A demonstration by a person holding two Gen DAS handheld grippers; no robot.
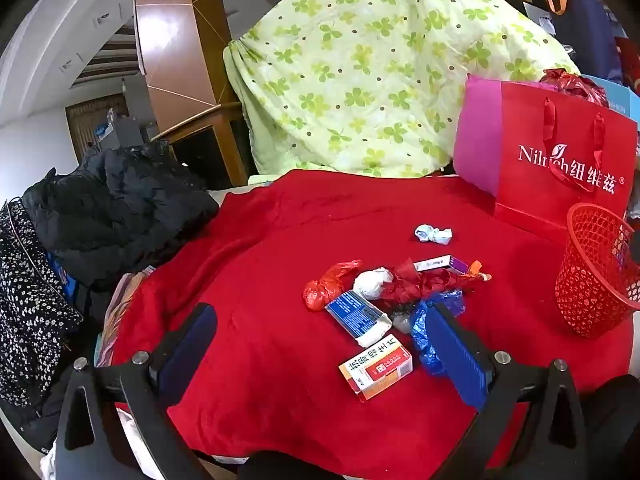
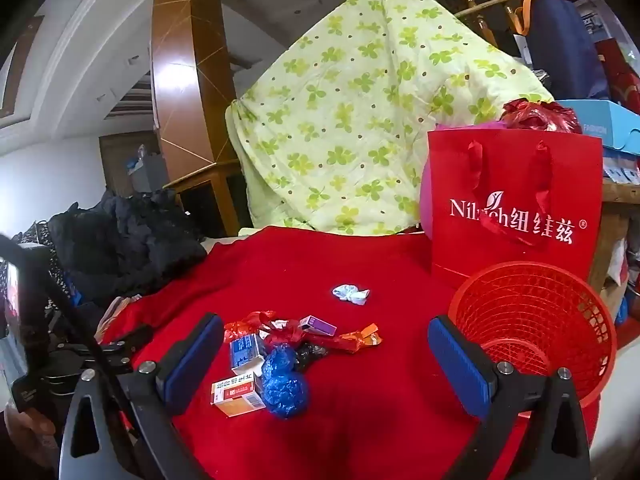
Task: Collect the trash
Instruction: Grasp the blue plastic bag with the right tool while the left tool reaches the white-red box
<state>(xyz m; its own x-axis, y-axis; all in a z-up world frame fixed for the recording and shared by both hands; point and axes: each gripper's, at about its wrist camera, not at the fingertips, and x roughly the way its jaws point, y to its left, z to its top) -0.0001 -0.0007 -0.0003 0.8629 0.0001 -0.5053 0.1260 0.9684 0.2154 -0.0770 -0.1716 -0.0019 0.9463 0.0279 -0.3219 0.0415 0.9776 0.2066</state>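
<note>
Trash lies in a heap on the red cloth: an orange-and-white medicine box, a blue-and-white box, a crumpled blue bag, a red bag, a white wad, a purple-ended box and a pale tissue farther back. A red mesh basket stands at the right. My left gripper is open and empty just before the heap. In the right wrist view the heap, the tissue and the basket show; my right gripper is open and empty.
A red gift bag stands behind the basket. A green clover quilt hangs at the back. Dark clothes pile at the left. The left gripper's body shows at the right wrist view's left edge.
</note>
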